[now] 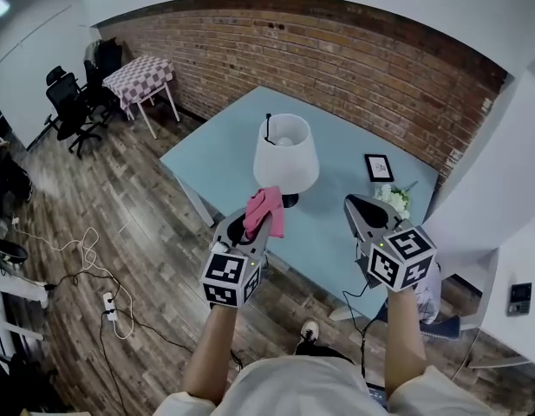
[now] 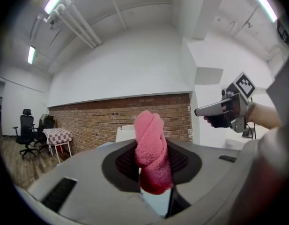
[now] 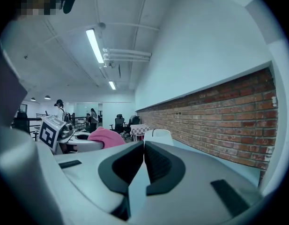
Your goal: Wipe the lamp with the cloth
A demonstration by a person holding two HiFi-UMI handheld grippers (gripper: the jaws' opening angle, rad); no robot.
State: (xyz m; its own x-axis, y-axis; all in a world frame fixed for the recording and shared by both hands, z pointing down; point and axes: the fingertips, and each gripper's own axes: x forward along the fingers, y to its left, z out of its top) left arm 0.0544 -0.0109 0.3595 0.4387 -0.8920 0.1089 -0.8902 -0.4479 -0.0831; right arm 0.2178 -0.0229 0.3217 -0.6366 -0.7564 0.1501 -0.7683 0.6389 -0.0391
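My left gripper (image 1: 250, 222) is clamped on the pink cloth (image 1: 267, 206). A twisted bunch of it stands up between the jaws and flops past the tips. My right gripper (image 1: 354, 204) is closed with nothing in it, its two pads pressed flat together.

The lamp (image 1: 285, 152) stands on the pale blue table (image 1: 224, 146), just ahead of my left gripper's tips and forward and to the left of my right one. The cloth hangs in front of the lamp's dark base (image 1: 290, 201), and I judge it is not yet touching the white shade.

The lamp looks top-heavy to me, with a broad shade on a small foot. If I push the cloth sideways against the shade with nothing bracing it, the lamp could tip or slide towards the table edge nearest me. My right gripper could steady it, but shut as it is, it can only nudge. A hard poke at the thin shade might dent it.

The cloth is pinched in a narrow wad, so hard jaw tips could reach the shade before the fabric does and scuff it.

The white flowers (image 1: 394, 198) sit just beside my right gripper's tips, with a small picture frame (image 1: 379, 167) beyond them. A careless swing on that side could knock either one over.
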